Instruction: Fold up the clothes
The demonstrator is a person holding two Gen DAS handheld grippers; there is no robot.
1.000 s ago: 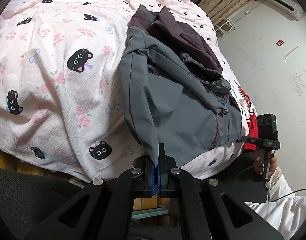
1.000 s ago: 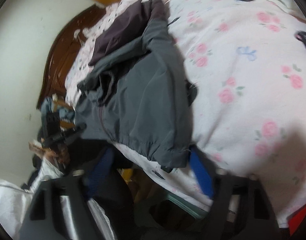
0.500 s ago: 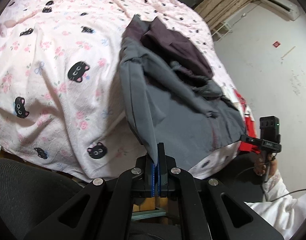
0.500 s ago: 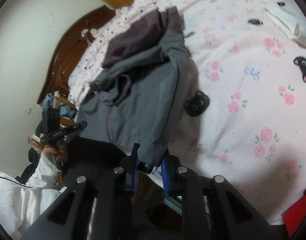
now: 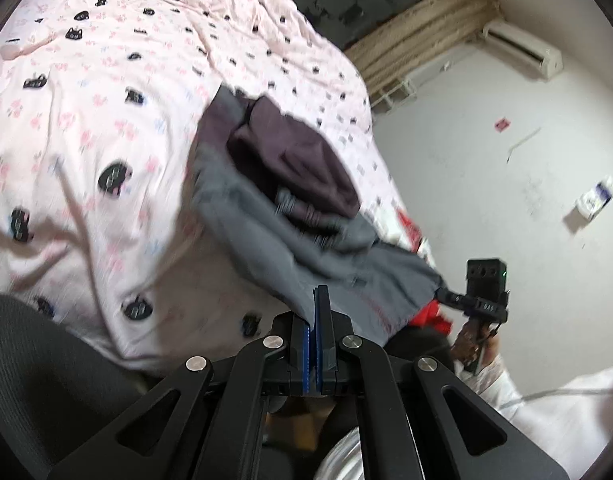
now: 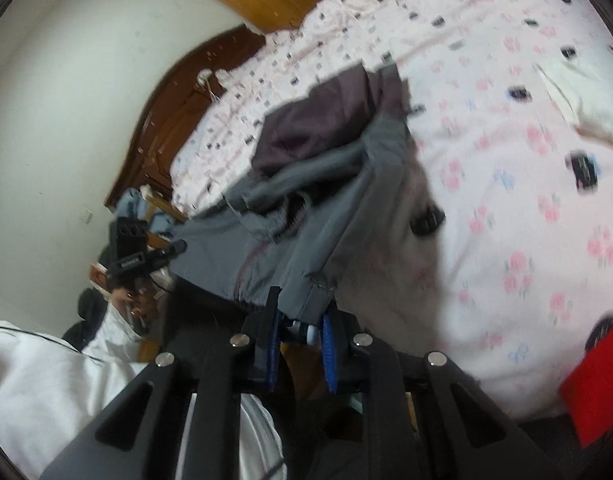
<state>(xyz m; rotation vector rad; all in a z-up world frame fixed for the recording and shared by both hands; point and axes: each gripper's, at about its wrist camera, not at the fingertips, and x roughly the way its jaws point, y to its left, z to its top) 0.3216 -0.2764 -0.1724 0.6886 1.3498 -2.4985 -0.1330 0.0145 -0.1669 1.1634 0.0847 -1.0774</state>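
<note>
The grey jacket [image 5: 290, 240] is stretched over the pink bedspread [image 5: 106, 128], its hem pinched at two corners: one edge is clamped in the fully closed jaws of the left gripper [image 5: 317, 300], another is held between the right gripper [image 6: 300, 312] jaws

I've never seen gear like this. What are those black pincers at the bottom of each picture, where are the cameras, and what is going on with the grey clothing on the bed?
There is no robot here: a person carries a hand-held pincer tool in each hand, and each tool has a wide-angle camera looking along its two fingers. One picture comes from the left gripper, the other from the right gripper. Each view also shows the other tool off to the side. A grey jacket with a dark purple lining lies on a bed with a pink cat-print cover. Both grippers are shut on the jacket's near hem, one at each corner.
</note>
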